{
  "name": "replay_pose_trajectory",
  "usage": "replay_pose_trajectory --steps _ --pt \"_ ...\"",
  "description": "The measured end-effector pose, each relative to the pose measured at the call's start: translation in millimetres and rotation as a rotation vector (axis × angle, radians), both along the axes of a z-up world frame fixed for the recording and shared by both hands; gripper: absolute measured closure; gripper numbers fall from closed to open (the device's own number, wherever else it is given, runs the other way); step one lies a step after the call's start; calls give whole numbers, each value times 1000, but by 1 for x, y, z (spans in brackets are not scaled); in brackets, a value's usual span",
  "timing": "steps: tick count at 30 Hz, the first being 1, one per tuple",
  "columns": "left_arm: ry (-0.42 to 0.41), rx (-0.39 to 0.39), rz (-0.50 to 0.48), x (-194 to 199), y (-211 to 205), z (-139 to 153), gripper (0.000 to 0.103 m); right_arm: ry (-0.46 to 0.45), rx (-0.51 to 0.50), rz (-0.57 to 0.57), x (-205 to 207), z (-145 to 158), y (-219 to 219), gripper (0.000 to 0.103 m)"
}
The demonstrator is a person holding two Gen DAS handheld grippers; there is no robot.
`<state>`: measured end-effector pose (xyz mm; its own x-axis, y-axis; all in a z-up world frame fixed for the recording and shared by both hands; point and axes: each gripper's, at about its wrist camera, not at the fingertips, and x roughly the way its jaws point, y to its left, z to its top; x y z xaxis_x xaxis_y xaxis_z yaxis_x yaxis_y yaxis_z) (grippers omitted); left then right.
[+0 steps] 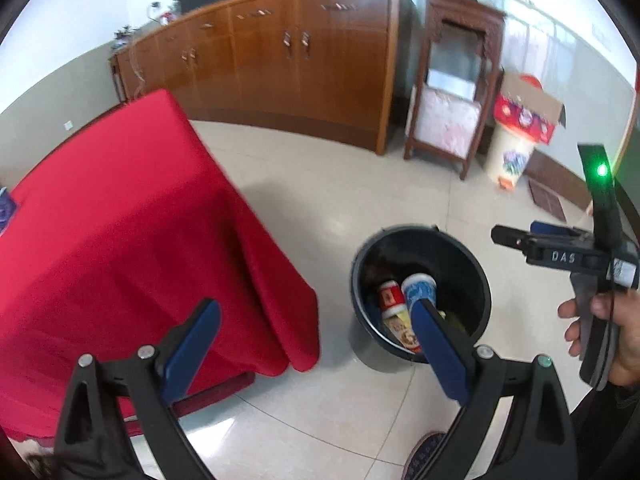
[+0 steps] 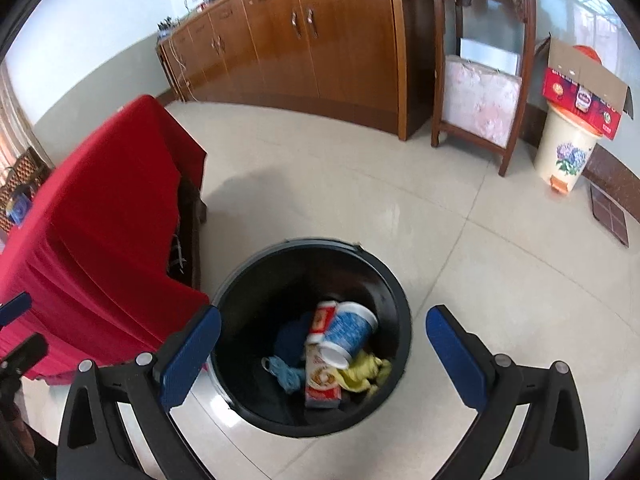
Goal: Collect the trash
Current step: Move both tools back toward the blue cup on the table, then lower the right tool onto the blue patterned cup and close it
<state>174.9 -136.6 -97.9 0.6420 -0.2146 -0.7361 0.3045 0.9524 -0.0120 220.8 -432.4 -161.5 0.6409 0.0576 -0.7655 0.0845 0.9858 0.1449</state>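
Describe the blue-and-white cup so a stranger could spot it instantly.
Find the black bin on the tiled floor beside the red-draped table. Inside, the blue-and-white cup lies on its side atop the trash, beside a red-and-white carton; it alone is round with blue print.

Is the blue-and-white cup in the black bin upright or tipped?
Tipped. The blue-and-white cup lies on its side atop other trash in the black bin.

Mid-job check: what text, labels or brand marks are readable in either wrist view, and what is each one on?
"DAS": white letters on the black body of the right tongs.
Red cardboard box: print too blurred to read.
Red-and-white carton in the black bin: unreadable.
Blue-and-white cup: unreadable.
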Motion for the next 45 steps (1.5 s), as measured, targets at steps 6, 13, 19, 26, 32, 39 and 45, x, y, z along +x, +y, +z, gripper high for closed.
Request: replay_pose_trajectory --steps 6,13,19,26,32,39,45 --pt "-78 -15 90 -4 46 22 6 -67 -5 45 4 20 40 0" --pt "-139 -14 233 -5 122 32 6 -118 -50 142 12 39 104 0" --pt "-170 -26 364 -9 184 31 6 -139 -72 148 25 49 138 0" --pt "-181 -1 465 -8 248 32 6 -188 -94 255 33 73 198 0" --pt "-209 11 514 2 287 41 6 -222 -101 358 47 98 260 0" --pt "-200 23 561 22 327 45 6 -243 -92 506 77 119 355 0" --pt "-189 35 638 37 379 41 6 -233 -95 656 97 120 455 0"
